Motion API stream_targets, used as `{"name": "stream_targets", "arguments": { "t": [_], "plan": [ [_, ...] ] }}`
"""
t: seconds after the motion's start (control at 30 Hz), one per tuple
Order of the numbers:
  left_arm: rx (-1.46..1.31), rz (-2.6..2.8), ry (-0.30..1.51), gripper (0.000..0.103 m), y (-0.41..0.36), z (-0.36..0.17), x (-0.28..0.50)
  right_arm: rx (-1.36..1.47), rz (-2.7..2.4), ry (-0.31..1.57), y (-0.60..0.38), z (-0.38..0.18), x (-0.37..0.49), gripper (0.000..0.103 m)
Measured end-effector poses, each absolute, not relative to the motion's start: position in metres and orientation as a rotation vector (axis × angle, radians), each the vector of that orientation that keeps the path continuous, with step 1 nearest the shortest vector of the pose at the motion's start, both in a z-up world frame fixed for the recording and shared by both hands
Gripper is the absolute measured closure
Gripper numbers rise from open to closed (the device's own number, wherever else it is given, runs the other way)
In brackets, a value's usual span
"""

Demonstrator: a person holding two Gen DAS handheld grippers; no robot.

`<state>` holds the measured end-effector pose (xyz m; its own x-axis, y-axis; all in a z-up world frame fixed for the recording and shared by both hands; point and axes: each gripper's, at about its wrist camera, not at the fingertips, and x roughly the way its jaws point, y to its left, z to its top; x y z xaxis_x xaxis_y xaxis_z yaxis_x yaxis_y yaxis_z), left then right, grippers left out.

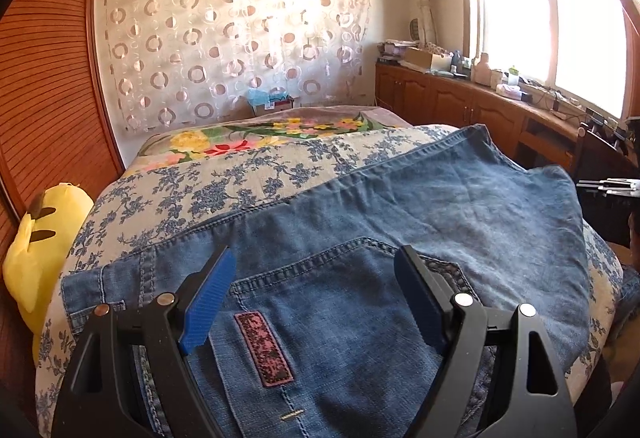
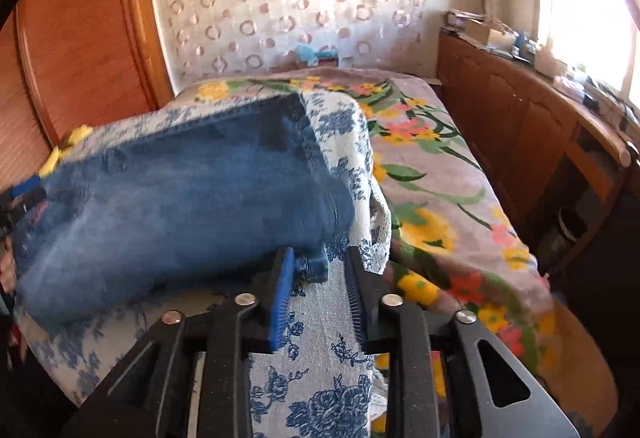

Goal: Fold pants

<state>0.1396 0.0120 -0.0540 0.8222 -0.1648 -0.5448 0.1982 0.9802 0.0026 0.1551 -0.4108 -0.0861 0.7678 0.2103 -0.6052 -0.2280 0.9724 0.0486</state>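
Observation:
Blue jeans (image 1: 400, 206) lie folded over on a bed cover with blue flowers (image 1: 200, 190). In the left wrist view my left gripper (image 1: 316, 252) stands open over the waistband end. Its blue pads straddle the back pocket, which has a pink patch (image 1: 264, 350), and do not pinch the cloth. In the right wrist view the jeans (image 2: 180, 198) stretch to the left. A hemmed corner of them lies between the fingers of my right gripper (image 2: 320, 254), against the left blue pad (image 2: 282, 302). The jaws are a little apart, with a gap to the right finger.
A yellow plush toy (image 1: 36, 250) lies at the bed's left edge by a wooden wardrobe (image 1: 48, 78). A blanket with bright flowers (image 2: 440, 198) covers the rest of the bed. A low wooden cabinet (image 2: 520, 126) with clutter runs along the right under the window.

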Motion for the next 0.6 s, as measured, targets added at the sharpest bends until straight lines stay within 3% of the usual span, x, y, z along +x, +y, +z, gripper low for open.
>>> {"name": "stream_targets", "arguments": {
  "t": [0.1, 0.17, 0.2, 0.6],
  "plan": [
    [0.048, -0.218, 0.604, 0.021, 0.005, -0.054, 0.138, 0.015, 0.235, 0.626, -0.409, -0.083, 0.147, 0.064],
    [0.051, -0.233, 0.616, 0.021, -0.003, -0.053, 0.135, 0.037, 0.234, 0.613, -0.405, -0.083, 0.141, 0.05],
    [0.054, -0.238, 0.619, 0.021, -0.008, -0.052, 0.133, 0.052, 0.235, 0.611, -0.404, -0.084, 0.14, 0.047],
    [0.074, -0.32, 0.64, 0.021, -0.045, -0.046, 0.115, 0.129, 0.229, 0.631, -0.391, -0.095, 0.141, 0.046]
  ]
}}
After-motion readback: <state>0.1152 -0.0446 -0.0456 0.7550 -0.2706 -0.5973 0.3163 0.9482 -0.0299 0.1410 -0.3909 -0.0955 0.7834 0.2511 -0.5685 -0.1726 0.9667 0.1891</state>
